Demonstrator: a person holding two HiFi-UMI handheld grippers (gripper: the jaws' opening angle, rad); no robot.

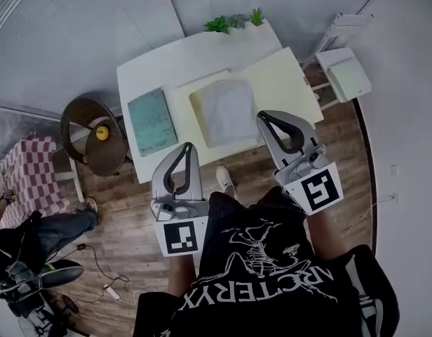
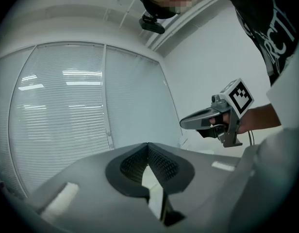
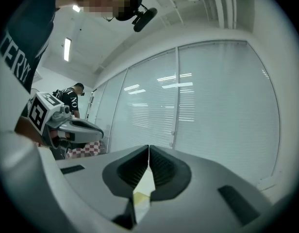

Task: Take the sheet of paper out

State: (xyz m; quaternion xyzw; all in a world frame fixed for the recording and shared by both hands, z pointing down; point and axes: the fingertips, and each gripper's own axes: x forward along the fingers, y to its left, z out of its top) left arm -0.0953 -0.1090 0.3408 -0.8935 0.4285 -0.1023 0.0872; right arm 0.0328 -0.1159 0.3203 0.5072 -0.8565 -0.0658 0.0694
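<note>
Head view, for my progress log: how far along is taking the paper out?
Nothing looks done: the pale sheet lies flat on the cream mat on the table. Nothing in hand: left gripper and right gripper are both shut and empty, touching nothing. Left: reach, grasp and draw the sheet out.

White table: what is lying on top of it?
A teal book, a pale yellow mat with a greyish sheet on it, and plants at the far edge. Whatever lies beneath the sheet is covered.
</note>
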